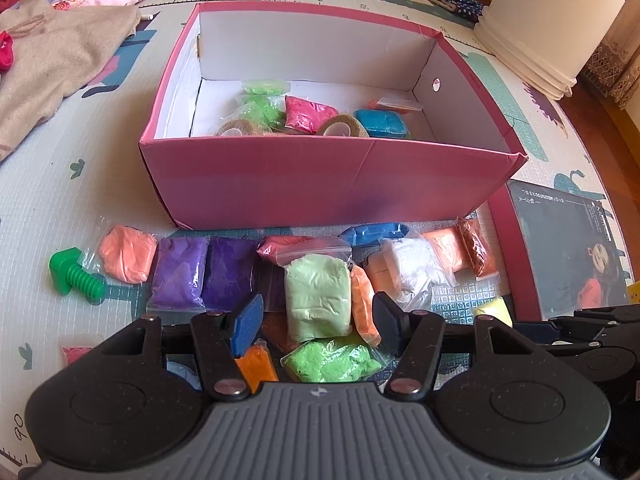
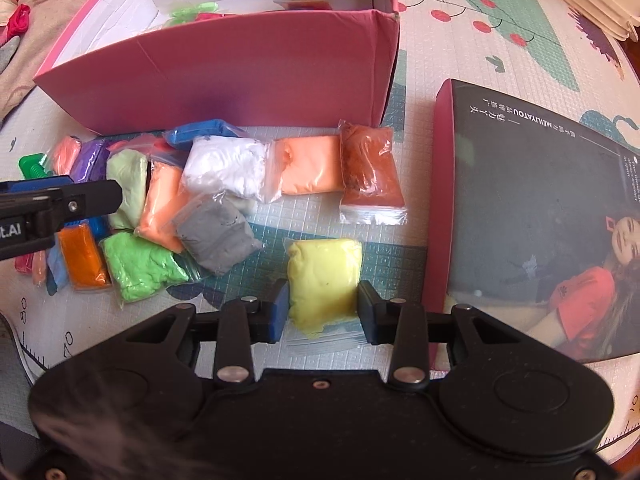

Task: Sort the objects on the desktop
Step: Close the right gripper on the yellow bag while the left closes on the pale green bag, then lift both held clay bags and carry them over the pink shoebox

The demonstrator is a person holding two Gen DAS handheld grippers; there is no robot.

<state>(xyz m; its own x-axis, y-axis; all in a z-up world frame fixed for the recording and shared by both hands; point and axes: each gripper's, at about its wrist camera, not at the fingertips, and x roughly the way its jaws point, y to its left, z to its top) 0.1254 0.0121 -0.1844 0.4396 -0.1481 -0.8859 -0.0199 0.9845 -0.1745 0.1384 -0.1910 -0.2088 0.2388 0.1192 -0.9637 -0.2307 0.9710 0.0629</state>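
Several small bags of coloured clay lie on the play mat in front of an open pink box (image 1: 328,184); the box holds more bags and two tape rolls. My left gripper (image 1: 318,322) is open, its fingers either side of a pale green bag (image 1: 316,300) and a thin orange bag (image 1: 364,308). A yellow bag (image 2: 324,280) sits apart from the pile on the mat. My right gripper (image 2: 323,312) has closed on it, pads against both of its sides. The left gripper (image 2: 100,200) shows from the side over the pile.
A green toy bolt (image 1: 76,276) lies left of the pile. The box lid (image 2: 540,208), printed with a picture, lies to the right. Beige cloth (image 1: 52,64) is at far left, and a white bucket (image 1: 556,20) at far right.
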